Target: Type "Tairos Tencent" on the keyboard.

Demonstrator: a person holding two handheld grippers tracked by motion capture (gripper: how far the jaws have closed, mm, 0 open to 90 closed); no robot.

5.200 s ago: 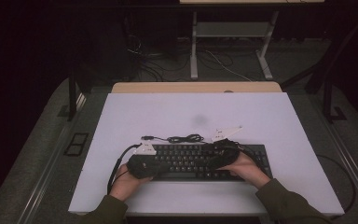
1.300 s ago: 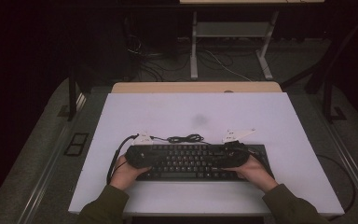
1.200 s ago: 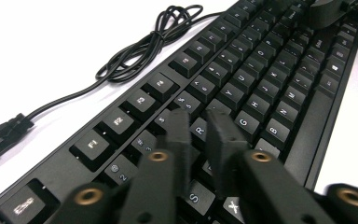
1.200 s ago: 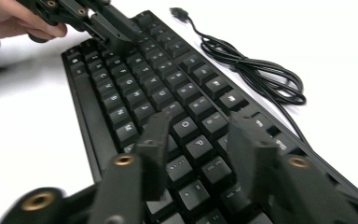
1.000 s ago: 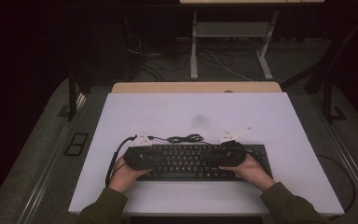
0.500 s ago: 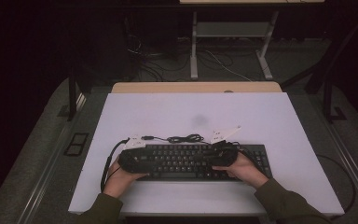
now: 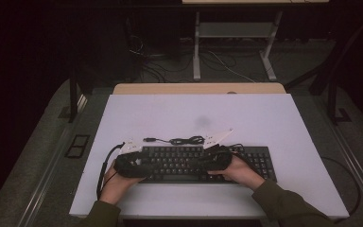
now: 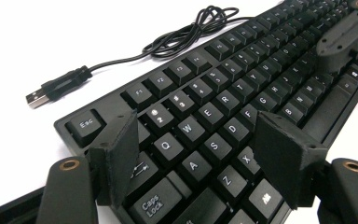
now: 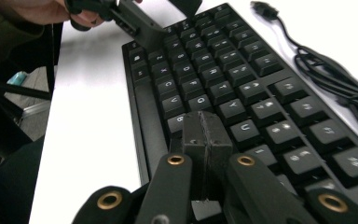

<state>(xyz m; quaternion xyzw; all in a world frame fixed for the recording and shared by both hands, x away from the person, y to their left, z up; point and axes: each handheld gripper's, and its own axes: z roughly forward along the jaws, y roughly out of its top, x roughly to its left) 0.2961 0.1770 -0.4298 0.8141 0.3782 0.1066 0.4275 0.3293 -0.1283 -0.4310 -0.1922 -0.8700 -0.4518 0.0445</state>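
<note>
A black keyboard (image 7: 179, 158) lies along the front of the white table top, its black cable (image 7: 179, 140) coiled just behind it. My left gripper (image 7: 144, 164) hovers low over the keyboard's left end. Its jaws have just been opening, and in the left gripper view (image 8: 198, 128) they stand apart above the Q, W and A keys (image 8: 223, 79) with nothing pinched between them. My right gripper (image 7: 207, 163) points left over the middle keys. It is shut (image 9: 205, 126), pads pressed together, its tip at the keys (image 9: 214, 70) near the space bar.
The cable ends in a loose USB plug (image 8: 51, 91) on the white surface (image 7: 264, 118) behind the keyboard. A strip of wooden desk (image 7: 198, 88) borders the far edge. Beyond it, on the dark floor, stand metal legs (image 7: 197, 52) and loose wires.
My right hand has slid left along the keyboard, from near its right end toward its middle. The left hand has hardly shifted.
</note>
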